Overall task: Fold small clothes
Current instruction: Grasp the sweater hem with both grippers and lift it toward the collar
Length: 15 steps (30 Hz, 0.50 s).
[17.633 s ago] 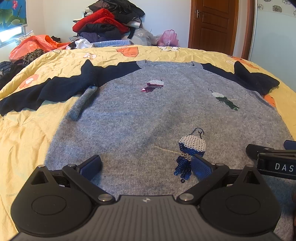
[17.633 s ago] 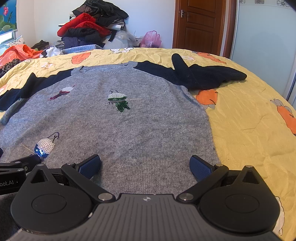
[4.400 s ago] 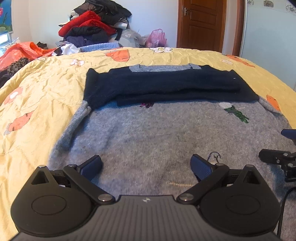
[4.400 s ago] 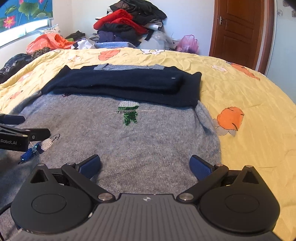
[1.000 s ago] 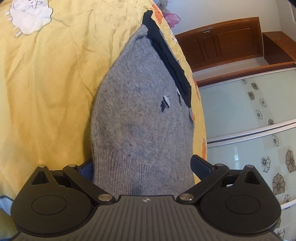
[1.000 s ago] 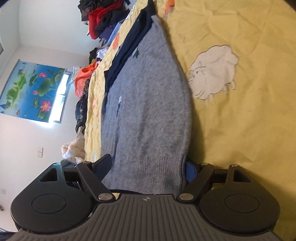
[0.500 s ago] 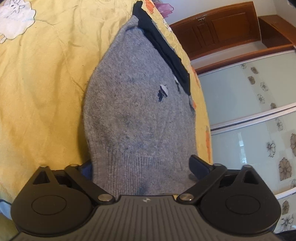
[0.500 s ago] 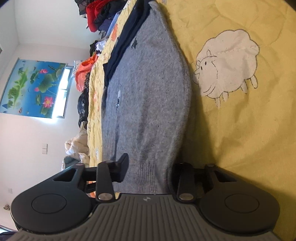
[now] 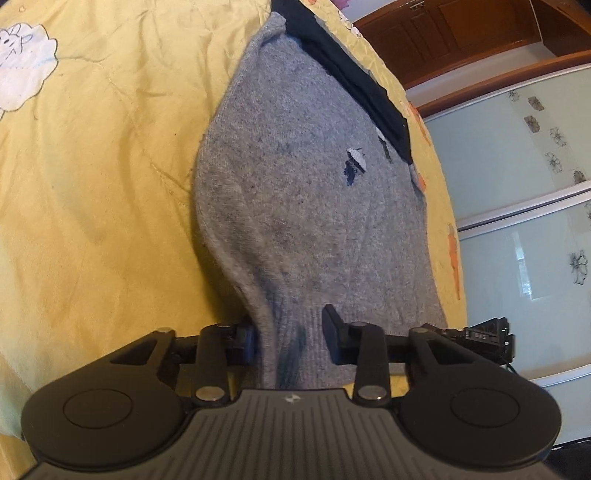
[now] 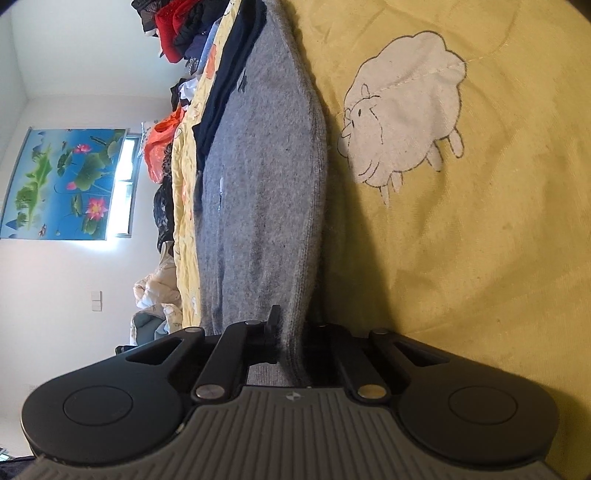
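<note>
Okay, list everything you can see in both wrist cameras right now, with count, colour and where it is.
sweater: one, grey with navy sleeves folded across its far end, flat on the bedspread, hem toward the cameras
bedspread: one, yellow with white sheep prints, under the sweater
clothes pile: one heap, red, black and blue, at the far end of the bed
orange item: one, on the bed's far edge
lotus picture: one, blue and green, on the white wall
door: one, brown wood
wardrobe panels: pale glass, flower-patterned
left gripper: black, jaws closing on the hem
right gripper: black, shut on the hem
</note>
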{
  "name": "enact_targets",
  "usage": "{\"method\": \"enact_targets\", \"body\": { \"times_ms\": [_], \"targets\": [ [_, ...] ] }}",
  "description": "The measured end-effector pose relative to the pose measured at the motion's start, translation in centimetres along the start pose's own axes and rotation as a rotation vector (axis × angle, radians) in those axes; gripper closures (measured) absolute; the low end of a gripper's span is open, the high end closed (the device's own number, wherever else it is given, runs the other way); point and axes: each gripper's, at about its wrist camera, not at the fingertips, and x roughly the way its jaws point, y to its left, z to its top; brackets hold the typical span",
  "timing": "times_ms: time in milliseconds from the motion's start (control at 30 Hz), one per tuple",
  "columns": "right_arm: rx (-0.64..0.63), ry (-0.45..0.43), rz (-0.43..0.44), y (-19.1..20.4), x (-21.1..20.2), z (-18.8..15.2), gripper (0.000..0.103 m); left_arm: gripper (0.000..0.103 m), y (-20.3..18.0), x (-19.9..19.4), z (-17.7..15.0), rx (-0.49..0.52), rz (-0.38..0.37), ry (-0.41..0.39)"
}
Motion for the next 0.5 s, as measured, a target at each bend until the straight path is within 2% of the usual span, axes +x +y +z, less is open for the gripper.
{"method": "enact_targets", "body": {
  "times_ms": [33, 300, 400, 500],
  "targets": [
    [-0.003, 0.004, 0.002, 0.0, 0.0, 0.0, 0.092, 0.090, 0.0, 0.1, 0.0, 0.009, 0.023, 0.005],
    [-0.014, 0.036, -0.013, 0.3, 0.1, 0.4, 0.093, 0.093, -0.2, -0.5, -0.5, 0.067, 0.055, -0.010],
    [-0.050, 0.048, -0.049, 1.1, 0.3, 0.2, 0.091, 0.094, -0.6, -1.3, -0.7, 0.087, 0.027, -0.042],
    [-0.081, 0.016, -0.046, 1.6, -0.4, -0.1, 0.089, 0.094, -1.0, -2.6, -0.4, 0.081, -0.027, -0.097]
  ]
}}
